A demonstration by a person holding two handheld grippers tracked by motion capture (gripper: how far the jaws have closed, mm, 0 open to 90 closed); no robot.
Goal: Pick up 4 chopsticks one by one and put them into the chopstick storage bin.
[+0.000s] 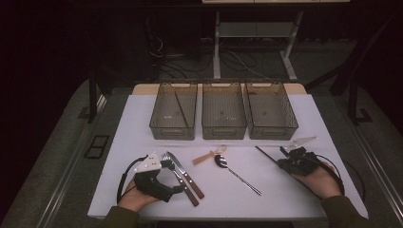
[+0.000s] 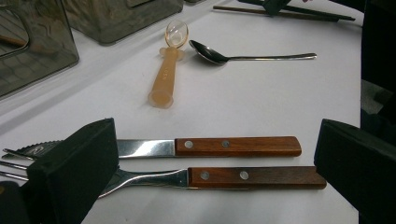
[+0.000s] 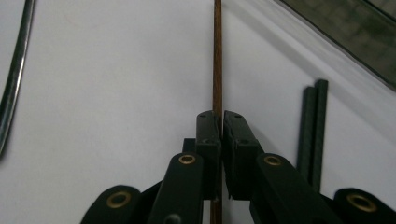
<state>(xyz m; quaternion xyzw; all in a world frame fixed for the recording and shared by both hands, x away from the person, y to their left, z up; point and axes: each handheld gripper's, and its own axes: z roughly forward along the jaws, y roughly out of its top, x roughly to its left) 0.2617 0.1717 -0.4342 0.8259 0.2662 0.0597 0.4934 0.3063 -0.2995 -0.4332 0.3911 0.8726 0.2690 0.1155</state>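
Right tool [image 3: 219, 140]: jaws clamped on a brown chopstick [image 3: 217, 56] at the bench's [image 1: 266, 190] right side; the stick runs straight ahead between the pads.
Left tool [image 2: 210, 186]: jaws wide, holding nothing, straddling the knife [image 2: 233, 146] and fork [image 2: 252, 177] that lie side by side.
Dark sticks [image 3: 314, 126]: a pair lying just beside the right tool; keep clear of them on lift.
Spoons: steel spoon [image 1: 235, 173] and amber plastic spoon [image 1: 209, 156] at mid-bench, apart from both tools.
Bins: left bin [image 1: 174, 111] already holds a stick; likely target.
Technique: lift level, keep grip firm, carry the chopstick lengthwise over the bin rim, release low.
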